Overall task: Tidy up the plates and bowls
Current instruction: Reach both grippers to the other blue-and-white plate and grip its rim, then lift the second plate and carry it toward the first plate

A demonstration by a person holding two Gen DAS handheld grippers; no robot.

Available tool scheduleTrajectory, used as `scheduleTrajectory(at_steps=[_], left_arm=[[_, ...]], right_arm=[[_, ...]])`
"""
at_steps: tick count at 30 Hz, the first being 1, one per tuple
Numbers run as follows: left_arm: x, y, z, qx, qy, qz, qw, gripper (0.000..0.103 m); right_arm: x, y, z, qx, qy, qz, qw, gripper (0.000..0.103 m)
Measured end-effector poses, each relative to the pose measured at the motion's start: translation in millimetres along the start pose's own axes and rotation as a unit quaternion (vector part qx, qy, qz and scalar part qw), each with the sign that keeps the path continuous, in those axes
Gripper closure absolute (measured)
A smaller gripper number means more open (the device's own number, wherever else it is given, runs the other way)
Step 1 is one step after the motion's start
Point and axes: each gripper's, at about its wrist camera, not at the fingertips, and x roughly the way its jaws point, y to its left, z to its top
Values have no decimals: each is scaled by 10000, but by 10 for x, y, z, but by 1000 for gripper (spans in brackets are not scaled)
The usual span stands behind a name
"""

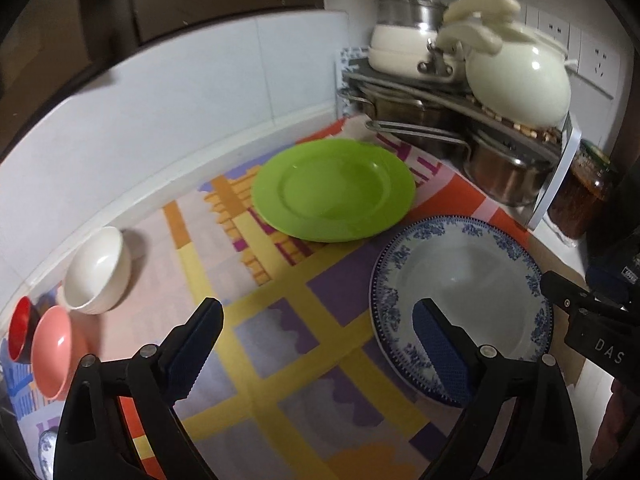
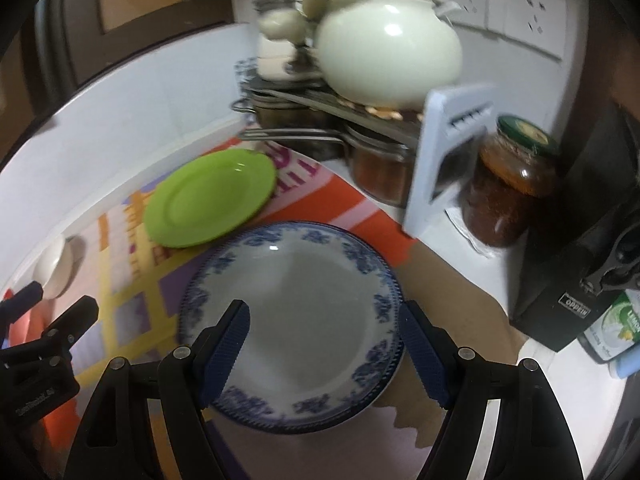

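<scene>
Blue-patterned plate (image 2: 304, 292), on the mat near the counter's right edge beside green plate (image 2: 210, 198); right gripper (image 2: 324, 344) and left gripper (image 1: 320, 344) both agape, empty: straddle rim squarely before closing.

Ahead of me a patterned mat (image 1: 304, 304) in yellow, purple and orange covers the table, and in the corner a cream kettle (image 2: 390, 58) sits on a rack over steel pots (image 1: 508, 168), beside a white grater (image 2: 448, 156) and a green-lidded jar (image 2: 508, 188).
</scene>
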Motion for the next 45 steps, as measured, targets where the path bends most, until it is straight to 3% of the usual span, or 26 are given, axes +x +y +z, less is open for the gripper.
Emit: scheduleTrajectory(at_steps=[14,21,32,39,45], left_arm=[[772,-303,-50,112,823,-389,9958,24],[970,-375,-32,153,1011,-502,9935,33],[1094,-449,8,162,1116,-717,9910,48],[1098,-471,17,182,1102,-851,9901,66],[1097,-485,15,225,1057,-804,9909,67]], right_arm=[[612,-306,-55,336,429,-277,9981,26],[769,-385,-61,377,496,-301,9976,27],[919,-466,-78,603,717,-193,9954,48],[935,-459,-81,445,728,-277,9960,60],[967,-432,-49,244,755,-278,9965,65]])
